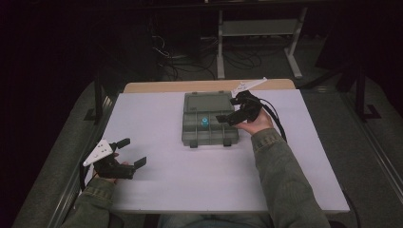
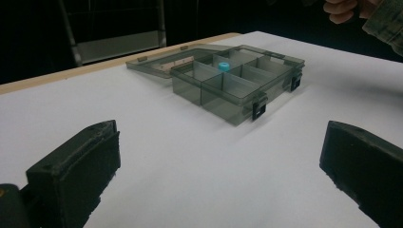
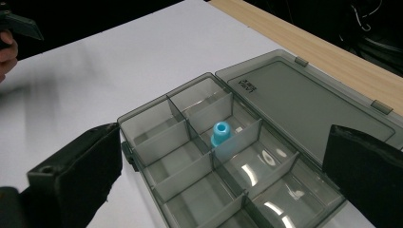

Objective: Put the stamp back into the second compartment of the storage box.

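— What's in the box?
— A small blue cap (image 3: pixel 221 133), standing in a middle compartment of the smoky plastic organizer (image 3: pixel 190 171), lid flat open.
— The tongs?
— Right tongs (image 1: pixel 227 118) spread above it; left tongs (image 1: pixel 129 153) spread over the white surface (image 1: pixel 199 180).

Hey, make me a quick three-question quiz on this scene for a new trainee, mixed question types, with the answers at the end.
1. True or false: the lid of the compartment box is closed.
2. Multiple choice: the blue cap sits A) on the white table beside the box, B) in one of the box's compartments, C) between the right gripper's jaws.
3. Fill in: the left gripper is near the table's ____ edge, jaws apart, holding nothing.

Key: 1 false, the lid lies open flat behind the box. 2 B. 3 left.
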